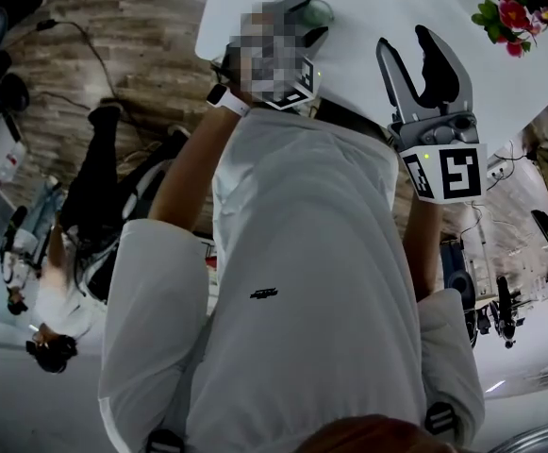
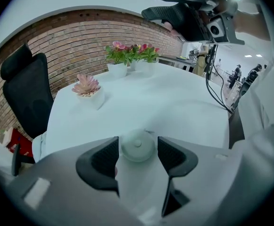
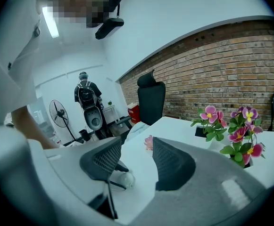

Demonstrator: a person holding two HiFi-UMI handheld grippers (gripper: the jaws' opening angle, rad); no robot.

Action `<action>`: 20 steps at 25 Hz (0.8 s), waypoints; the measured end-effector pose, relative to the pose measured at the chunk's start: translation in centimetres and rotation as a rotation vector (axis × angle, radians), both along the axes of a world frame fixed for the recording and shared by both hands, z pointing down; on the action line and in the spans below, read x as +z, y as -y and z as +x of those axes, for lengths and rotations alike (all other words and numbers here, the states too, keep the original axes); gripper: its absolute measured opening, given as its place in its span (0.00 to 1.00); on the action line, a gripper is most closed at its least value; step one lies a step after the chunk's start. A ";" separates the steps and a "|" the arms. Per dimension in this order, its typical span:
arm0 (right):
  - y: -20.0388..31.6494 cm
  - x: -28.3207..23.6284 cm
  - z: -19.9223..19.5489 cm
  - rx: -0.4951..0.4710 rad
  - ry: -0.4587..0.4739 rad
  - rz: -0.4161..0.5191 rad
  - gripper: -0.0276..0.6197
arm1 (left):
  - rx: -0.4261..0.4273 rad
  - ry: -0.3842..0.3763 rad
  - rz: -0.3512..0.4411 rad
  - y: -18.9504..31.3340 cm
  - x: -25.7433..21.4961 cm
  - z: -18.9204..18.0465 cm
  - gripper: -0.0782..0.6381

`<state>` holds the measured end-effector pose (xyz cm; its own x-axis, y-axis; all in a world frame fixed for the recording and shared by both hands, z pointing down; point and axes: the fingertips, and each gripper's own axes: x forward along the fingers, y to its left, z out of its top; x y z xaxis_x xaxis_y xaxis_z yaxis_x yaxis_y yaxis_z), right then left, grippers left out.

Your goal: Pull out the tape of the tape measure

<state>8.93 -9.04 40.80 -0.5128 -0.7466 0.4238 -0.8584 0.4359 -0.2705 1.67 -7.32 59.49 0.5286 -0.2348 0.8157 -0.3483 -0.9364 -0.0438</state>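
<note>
A round pale-green tape measure (image 2: 137,146) lies on the white table (image 2: 174,102), near its edge. My left gripper (image 2: 137,149) is open and straddles it, one dark pad on each side with a narrow gap to each. In the head view a mosaic patch hides most of my left gripper (image 1: 309,19), and the tape measure (image 1: 319,11) peeks out at its tip. The right gripper view shows the tape measure (image 3: 120,178) between the left gripper's fingers. My right gripper (image 1: 423,57) hangs open and empty above the table, to the right, apart from the tape measure. No tape is drawn out.
Pots of pink flowers (image 2: 127,55) and a small pink succulent (image 2: 86,89) stand at the table's far side. A black office chair (image 2: 26,95) sits by the brick wall. Cables (image 2: 217,86) hang off the table's right edge. People and a fan (image 3: 59,114) stand further off.
</note>
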 end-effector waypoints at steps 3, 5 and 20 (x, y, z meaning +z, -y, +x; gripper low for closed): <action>0.0 0.0 -0.2 -0.004 0.005 -0.001 0.37 | -0.015 -0.007 -0.022 0.0 0.2 0.0 0.48; 0.0 -0.2 -0.4 -0.006 0.006 0.001 0.37 | -0.030 -0.025 -0.038 -0.1 0.1 -0.2 0.47; -0.9 -0.9 -0.3 -0.025 -0.003 0.024 0.37 | -0.132 -0.083 -0.085 -0.4 -0.2 -0.2 0.43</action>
<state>8.58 -8.14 39.88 -0.5301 -0.7437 0.4073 -0.8479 0.4637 -0.2569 1.51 -6.89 59.32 0.5643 -0.2389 0.7902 -0.4679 -0.8812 0.0678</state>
